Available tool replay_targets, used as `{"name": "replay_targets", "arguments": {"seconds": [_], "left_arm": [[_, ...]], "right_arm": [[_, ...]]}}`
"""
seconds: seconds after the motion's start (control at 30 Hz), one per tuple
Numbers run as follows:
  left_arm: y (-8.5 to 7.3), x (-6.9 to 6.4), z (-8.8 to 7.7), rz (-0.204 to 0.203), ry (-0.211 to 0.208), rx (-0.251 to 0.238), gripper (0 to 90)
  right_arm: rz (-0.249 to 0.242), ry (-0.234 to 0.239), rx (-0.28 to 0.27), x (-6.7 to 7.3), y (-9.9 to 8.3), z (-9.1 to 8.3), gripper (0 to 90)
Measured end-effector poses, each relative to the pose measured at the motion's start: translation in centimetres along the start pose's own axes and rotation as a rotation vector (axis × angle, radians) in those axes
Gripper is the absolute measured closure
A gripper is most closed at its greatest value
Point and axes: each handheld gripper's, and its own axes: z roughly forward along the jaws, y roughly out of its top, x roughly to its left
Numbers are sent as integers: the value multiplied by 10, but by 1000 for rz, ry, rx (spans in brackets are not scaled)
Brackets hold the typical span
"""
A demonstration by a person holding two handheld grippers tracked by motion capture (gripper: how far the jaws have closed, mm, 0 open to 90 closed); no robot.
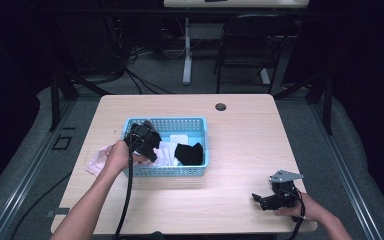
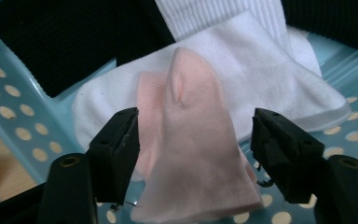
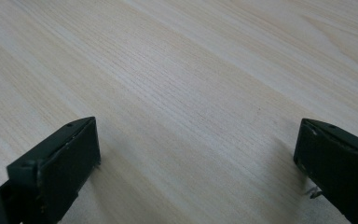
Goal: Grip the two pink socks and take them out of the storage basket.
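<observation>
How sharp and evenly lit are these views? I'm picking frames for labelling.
High view: table well lit, room behind dark, basket small and soft. Left gripper view: pink sock slightly soft up close, fingers crisp, no glare. Right gripper view: wood grain sharp mid-frame, fingers cast faint shadows.

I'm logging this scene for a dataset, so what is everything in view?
Table: one, light wood, centre.
Basket: one, light blue, perforated, on the table's left half.
Pink sock: one, draped over the basket's wall, between the left jaws, not yet pinched.
White socks: at least two, inside the basket.
Black cloth: one piece visible, inside the basket, right part.
Chair: one, black, beyond the table.
Left gripper: one, black, at the basket's left end, jaws apart.
Right gripper: one, black, open, over bare table, near right.
</observation>
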Motion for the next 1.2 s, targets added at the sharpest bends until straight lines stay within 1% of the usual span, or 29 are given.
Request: {"name": "replay_targets", "arguments": {"seconds": [0.07, 0.13, 0.2, 0.33, 0.37, 0.43, 0.5, 0.57, 0.6, 0.63, 0.73, 0.8, 0.93, 1.0, 1.07, 1.1, 1.2], "left_arm": [[0, 2, 4, -12, 2, 11, 394], [-1, 4, 5, -23, -11, 10, 448], [0, 4, 6, -24, -9, 17, 519], [1, 3, 8, -26, -8, 31, 634], [1, 3, 9, -23, -1, 42, 654], [2, 2, 10, -25, -5, 51, 697], [1, 2, 10, -24, 2, 54, 744], [1, 1, 10, -16, 4, 55, 822], [1, 0, 10, -15, 7, 46, 859], [2, 0, 9, -11, 12, 41, 877], [1, 0, 6, -2, 17, 35, 885], [1, 0, 1, 7, 29, 19, 886], [-1, 5, -10, -1, 44, -9, 887], [-1, 8, -19, -13, 50, -41, 887], [0, 10, -25, -13, 59, -49, 888], [0, 11, -26, -18, 67, -51, 887], [0, 13, -24, -12, 62, -25, 864]], "right_arm": [[1, 1, 0, 0, 0, 0, 0], [1, 1, -1, 0, 0, 0, 0], [0, 2, 0, 0, 0, 0, 0], [2, 1, -1, 0, 0, 0, 0], [0, 2, 0, 0, 0, 0, 0], [1, 2, 0, 0, 0, 0, 0], [1, 1, 0, 0, 0, 0, 0], [0, 2, 0, 0, 0, 0, 0], [1, 1, 0, 0, 0, 0, 0], [1, 1, 0, 0, 0, 0, 0], [0, 1, 0, 0, 0, 0, 0], [0, 2, -1, 0, 0, 0, 0], [-1, 1, -1, 0, 0, 0, 0], [1, 0, 0, 0, 0, 0, 0], [7, 0, -4, 1, 0, 0, 0], [7, 1, -4, 1, 0, 0, 0], [1, 0, 0, 0, 0, 0, 0]]}}
